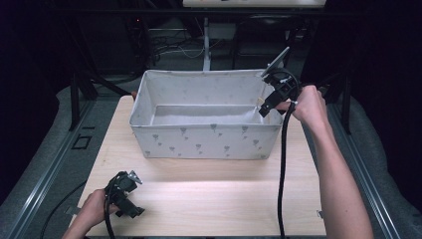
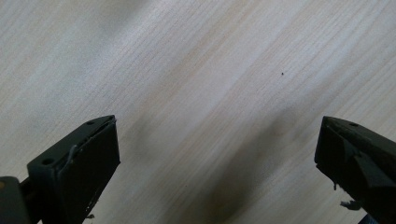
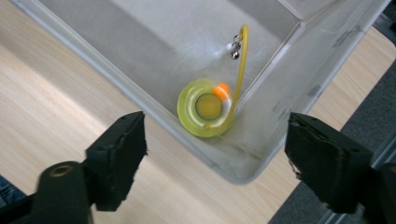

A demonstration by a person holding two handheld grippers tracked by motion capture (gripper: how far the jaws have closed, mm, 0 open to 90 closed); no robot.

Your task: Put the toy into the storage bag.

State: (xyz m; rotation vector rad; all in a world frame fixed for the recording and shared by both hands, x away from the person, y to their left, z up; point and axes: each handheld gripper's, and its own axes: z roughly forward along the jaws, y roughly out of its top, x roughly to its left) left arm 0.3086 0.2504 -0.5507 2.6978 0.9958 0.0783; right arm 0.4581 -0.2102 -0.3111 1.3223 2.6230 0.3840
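A grey fabric bin [image 1: 204, 142] with a small printed pattern stands at the back of the wooden table [image 1: 209, 199]. My right gripper [image 1: 263, 108] hovers over the bin's right end, jaws open and empty. In the right gripper view a yellow-green ring toy [image 3: 205, 114] with an orange ball, a yellow arched wire and a white feather lies in a corner of the bin [image 3: 280, 93], below my right gripper [image 3: 215, 158]. My left gripper [image 1: 130, 198] rests low over the table's front left corner, open, with bare wood [image 2: 210, 93] between its jaws [image 2: 217, 163].
Cables trail from both grippers across the table's front. Dark metal frame rails run along both sides of the table, and a stand pole and loose cables sit behind the bin. Bare wood stretches between the bin and the front edge.
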